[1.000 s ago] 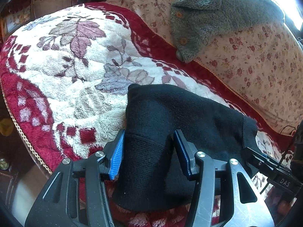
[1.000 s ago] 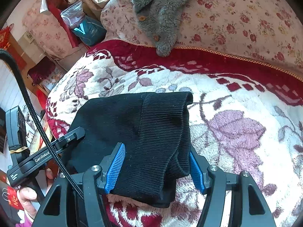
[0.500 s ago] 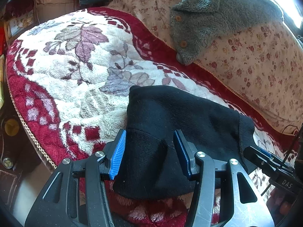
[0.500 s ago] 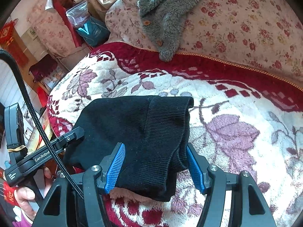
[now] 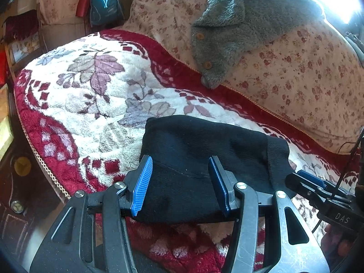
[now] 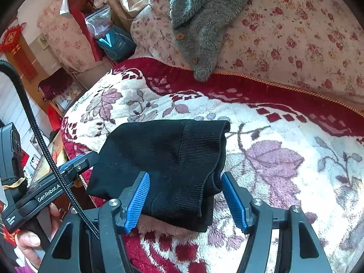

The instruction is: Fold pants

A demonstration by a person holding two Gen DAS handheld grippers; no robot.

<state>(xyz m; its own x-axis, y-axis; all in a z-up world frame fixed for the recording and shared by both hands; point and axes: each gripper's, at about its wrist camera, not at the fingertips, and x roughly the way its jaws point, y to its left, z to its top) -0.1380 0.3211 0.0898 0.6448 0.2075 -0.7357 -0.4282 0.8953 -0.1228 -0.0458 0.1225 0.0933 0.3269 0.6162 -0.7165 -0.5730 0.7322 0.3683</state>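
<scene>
black pants [image 5: 204, 159] folded on floral blanket [image 5: 91, 95]; left gripper [image 5: 179, 182] and right gripper [image 6: 184, 198] both released, pads clear of cloth.

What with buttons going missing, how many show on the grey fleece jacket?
2. One button sits up the grey fleece jacket's edge, the other below it near the tip. More may be hidden.

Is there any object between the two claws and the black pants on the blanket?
No, nothing visible is in the way. The black pants lie folded on the blanket, directly between the fingers of the left claw and of the right claw.
</scene>
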